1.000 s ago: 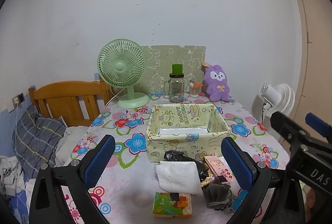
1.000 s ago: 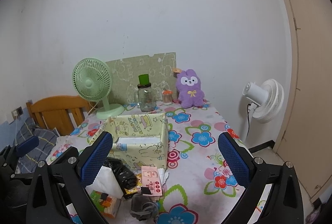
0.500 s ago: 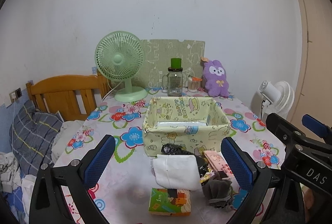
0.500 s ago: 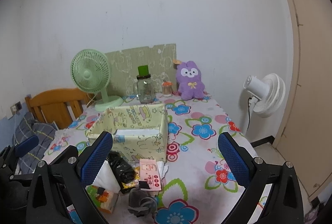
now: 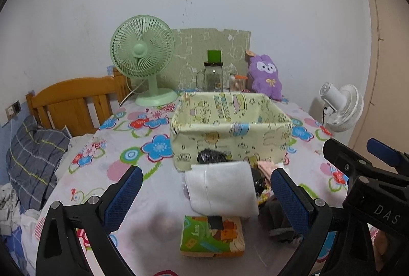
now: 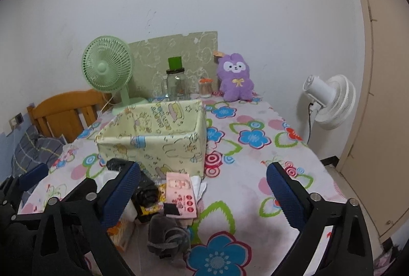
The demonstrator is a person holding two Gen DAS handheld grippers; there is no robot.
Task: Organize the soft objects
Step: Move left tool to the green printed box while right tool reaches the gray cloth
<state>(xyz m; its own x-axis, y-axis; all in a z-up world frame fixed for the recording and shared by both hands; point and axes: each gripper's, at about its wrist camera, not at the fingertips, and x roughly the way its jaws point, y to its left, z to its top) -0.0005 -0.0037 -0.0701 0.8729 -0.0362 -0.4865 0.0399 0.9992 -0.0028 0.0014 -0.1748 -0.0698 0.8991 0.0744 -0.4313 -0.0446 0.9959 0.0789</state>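
The left hand-held gripper (image 5: pixel 204 195) is hovering low in the frame of the left wrist view with its blue pads spread wide and nothing between them. In the gap between the pads a folded white cloth (image 5: pixel 221 189) is lying on the flower-patterned tabletop (image 5: pixel 107 168), just below the centre of the picture. A black crinkled bag (image 5: pixel 212 156) is peeking out above the cloth, touching the front wall of the pale yellow fabric box (image 5: pixel 230 133), which is sitting at the centre of the frame with its top open. Directly below the cloth, a green tissue pack (image 5: pixel 212 236) is resting near the bottom edge. To the right of the cloth, a grey soft item (image 5: pixel 277 222) is lying partly hidden behind the right pad.

The right hand-held gripper (image 6: pixel 203 198) is likewise standing spread and empty at the bottom of the right wrist view. Between its pads, left of centre, a pink card (image 6: pixel 180 195) is lying flat just below the box (image 6: pixel 156 140), and the grey soft item (image 6: pixel 166 235) is bunching up at the lower middle.

In the upper part of both views, a green desk fan (image 5: pixel 141 56), a glass jar with a green lid (image 5: pixel 213 72) and a purple plush rabbit (image 5: pixel 265 76) are standing along the wall. A white fan (image 6: pixel 329 101) is standing at the right edge, off the tabletop.
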